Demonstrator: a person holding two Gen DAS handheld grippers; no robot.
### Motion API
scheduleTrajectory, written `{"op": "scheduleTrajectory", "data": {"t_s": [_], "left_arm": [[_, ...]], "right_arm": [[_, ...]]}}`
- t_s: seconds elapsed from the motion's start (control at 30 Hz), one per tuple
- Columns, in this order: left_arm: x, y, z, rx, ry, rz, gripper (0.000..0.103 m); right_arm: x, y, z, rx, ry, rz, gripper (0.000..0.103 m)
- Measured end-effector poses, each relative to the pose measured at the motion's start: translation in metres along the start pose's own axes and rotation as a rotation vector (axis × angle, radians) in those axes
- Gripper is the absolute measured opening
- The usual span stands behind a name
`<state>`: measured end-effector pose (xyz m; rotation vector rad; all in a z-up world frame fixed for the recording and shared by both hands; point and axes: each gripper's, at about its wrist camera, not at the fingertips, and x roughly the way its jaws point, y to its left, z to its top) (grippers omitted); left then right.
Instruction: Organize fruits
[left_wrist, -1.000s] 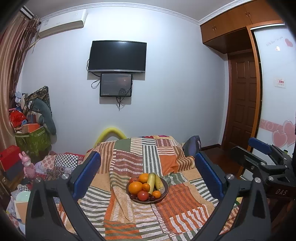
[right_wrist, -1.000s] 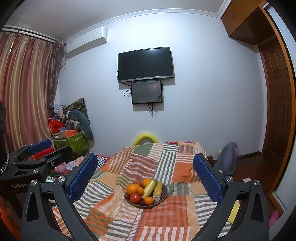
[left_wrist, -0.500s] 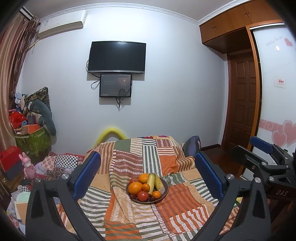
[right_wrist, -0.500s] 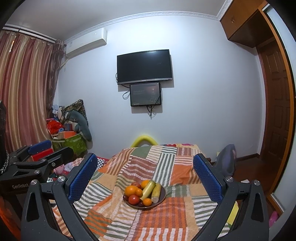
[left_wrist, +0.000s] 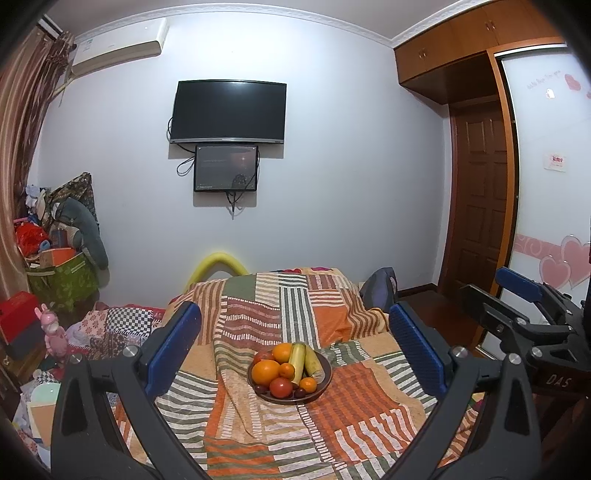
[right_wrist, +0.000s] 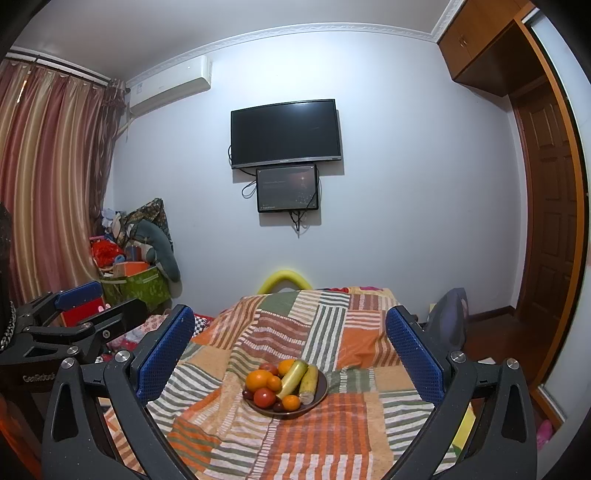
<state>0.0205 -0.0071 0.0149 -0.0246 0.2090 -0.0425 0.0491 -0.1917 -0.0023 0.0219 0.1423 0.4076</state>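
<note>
A dark round plate (left_wrist: 325, 373) piled with fruit sits on a patchwork striped cloth (left_wrist: 369, 417) in the middle of both views. It holds a large orange (left_wrist: 265, 372), a red tomato (left_wrist: 280, 387), smaller oranges, a pale green banana (left_wrist: 297, 360) and a corn cob. My left gripper (left_wrist: 295, 343) is open and empty, held above and in front of the plate. My right gripper (right_wrist: 290, 343) is open and empty, also short of the plate (right_wrist: 322, 391). Each gripper shows at the edge of the other's view.
The cloth covers a table (right_wrist: 332, 321) with a yellow foam arc (right_wrist: 284, 278) behind it. Boxes, bags and toys (left_wrist: 55, 266) pile up at the left wall. A dark chair or bag (left_wrist: 380, 288) stands at the table's right, with a wooden door (left_wrist: 480, 206) beyond.
Both views have shifted only slightly; the right wrist view has tilted down a little and the plate sits a bit lower in it. Both grippers stay open.
</note>
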Motion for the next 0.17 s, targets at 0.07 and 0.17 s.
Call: {"op": "scheduleTrajectory", "data": {"t_s": [0.07,0.17], "left_arm": [[-0.0011,-0.0017,-0.0002,0.005,-0.003,-0.003,0.103],[-0.0012,-0.0027,-0.0003,0.006,-0.002,-0.001,0.103]], "right_arm": [[0.0007,-0.0004,-0.0001,0.003,0.005,0.001,0.103],[0.0011,-0.0010,-0.0013,0.008,0.010,0.001,0.103]]}}
